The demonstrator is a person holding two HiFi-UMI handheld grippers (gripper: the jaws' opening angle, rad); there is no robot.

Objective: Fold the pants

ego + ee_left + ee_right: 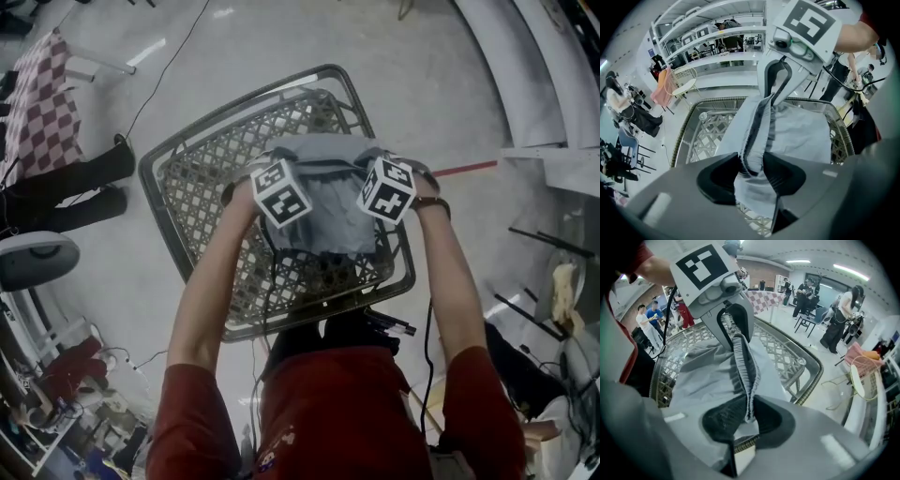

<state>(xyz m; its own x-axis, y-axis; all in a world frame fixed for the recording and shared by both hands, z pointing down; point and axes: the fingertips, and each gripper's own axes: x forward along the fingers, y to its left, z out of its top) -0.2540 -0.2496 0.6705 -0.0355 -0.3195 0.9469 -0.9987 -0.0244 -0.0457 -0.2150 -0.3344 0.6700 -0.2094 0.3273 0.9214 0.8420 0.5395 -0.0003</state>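
Lattice table point(202, 173) fills frame centre, left half bare, right half under the hanging grey pants point(323, 202). Open floor point(281, 47) top centre. Checkered table point(42, 112) and someone's legs point(84, 173) crowd the left edge, white shelving point(544, 56) upper right.

I saw the pants point(323, 202) were soft, matt grey cloth with a ribbed, gathered band. The table point(155, 178) under them was a woven lattice, faintly glossy, with a braided rim. The right gripper point(749, 413) had a smooth, matt grey plastic shell and rough black pads point(723, 418). The floor point(281, 37) at 12 o'clock shone, smooth and pale.
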